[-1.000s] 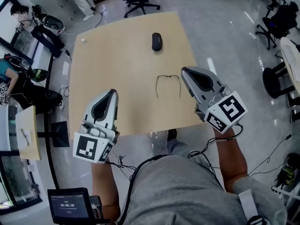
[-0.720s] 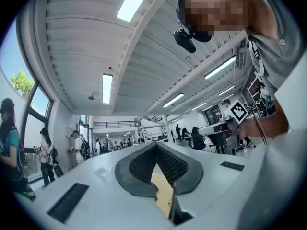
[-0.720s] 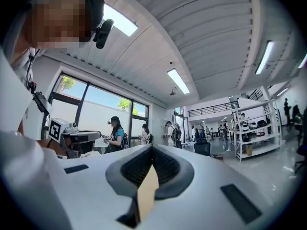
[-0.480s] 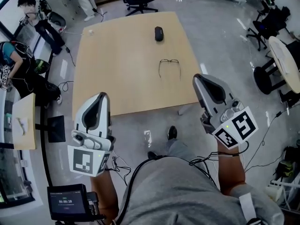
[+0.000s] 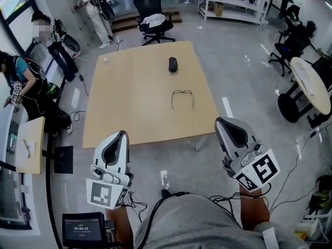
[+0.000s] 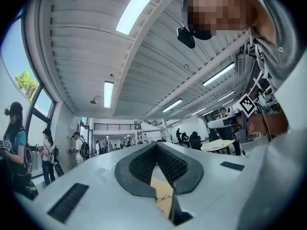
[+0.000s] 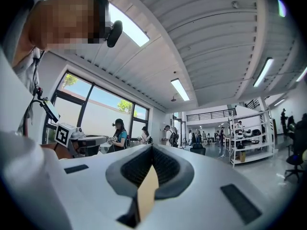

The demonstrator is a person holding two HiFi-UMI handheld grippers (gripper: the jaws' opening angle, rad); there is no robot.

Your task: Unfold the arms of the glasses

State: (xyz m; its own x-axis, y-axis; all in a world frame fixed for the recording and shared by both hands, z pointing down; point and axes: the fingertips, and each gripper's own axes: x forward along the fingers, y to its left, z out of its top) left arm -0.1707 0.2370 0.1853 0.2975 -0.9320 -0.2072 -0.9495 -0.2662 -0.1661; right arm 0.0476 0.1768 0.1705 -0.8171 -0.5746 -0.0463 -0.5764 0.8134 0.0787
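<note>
Short of the table's (image 5: 129, 102) edge hover left gripper (image 5: 121, 135), right gripper (image 5: 222, 121).

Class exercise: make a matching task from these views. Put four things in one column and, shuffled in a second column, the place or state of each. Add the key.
Things
1. glasses
2. black oval object
3. office chair
4. right gripper

Places or states
A. on the floor beyond the far edge of the table, with a white cloth on it
B. fingers shut, nothing between them
C. lying on the table, arms unfolded
D. on the table, near its far edge

Pairs: 1-C, 2-D, 3-A, 4-B
</note>
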